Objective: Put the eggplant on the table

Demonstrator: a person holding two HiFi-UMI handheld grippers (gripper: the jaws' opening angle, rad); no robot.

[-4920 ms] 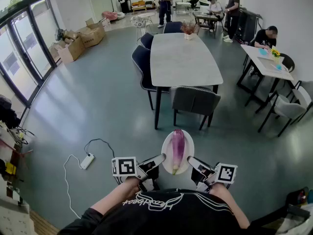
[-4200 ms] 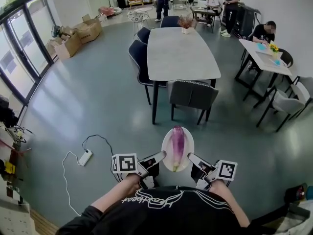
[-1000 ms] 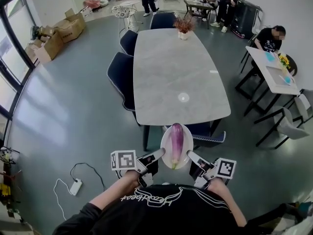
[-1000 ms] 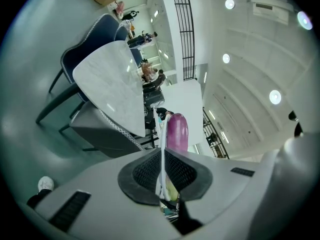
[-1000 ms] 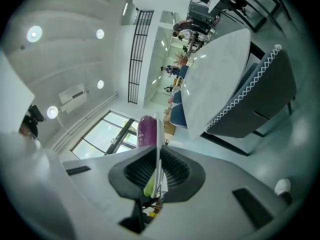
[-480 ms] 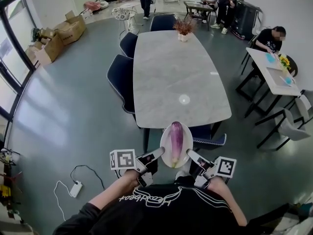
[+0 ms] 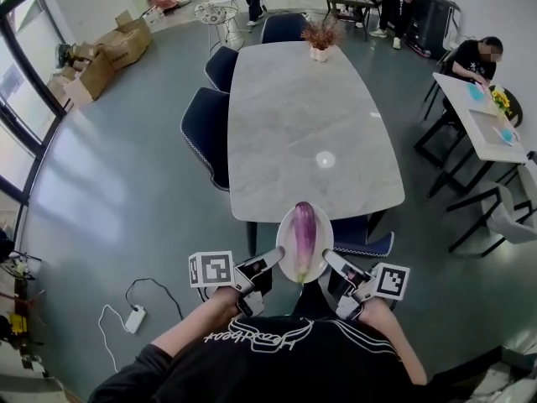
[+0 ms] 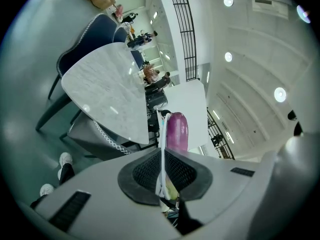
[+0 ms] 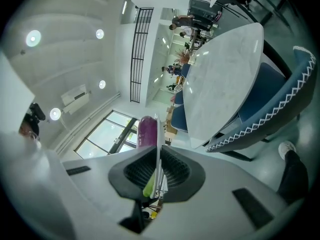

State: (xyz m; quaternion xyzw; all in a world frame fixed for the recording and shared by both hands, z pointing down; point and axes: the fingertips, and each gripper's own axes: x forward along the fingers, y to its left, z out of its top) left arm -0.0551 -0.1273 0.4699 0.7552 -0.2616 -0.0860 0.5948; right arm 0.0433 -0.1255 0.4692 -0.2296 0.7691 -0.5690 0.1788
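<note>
One glossy purple eggplant [image 7: 304,235] is carried on one round white plate [image 7: 287,240], whose rim is clamped between the jaws of the left gripper [image 7: 275,256] and the right gripper [image 7: 328,259], by the near edge of the marble table [image 7: 310,124].

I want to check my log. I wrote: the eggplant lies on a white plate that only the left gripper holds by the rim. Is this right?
Not only the left gripper: the right gripper holds the plate rim as well, as the right gripper view shows. The eggplant lies on it.
</note>
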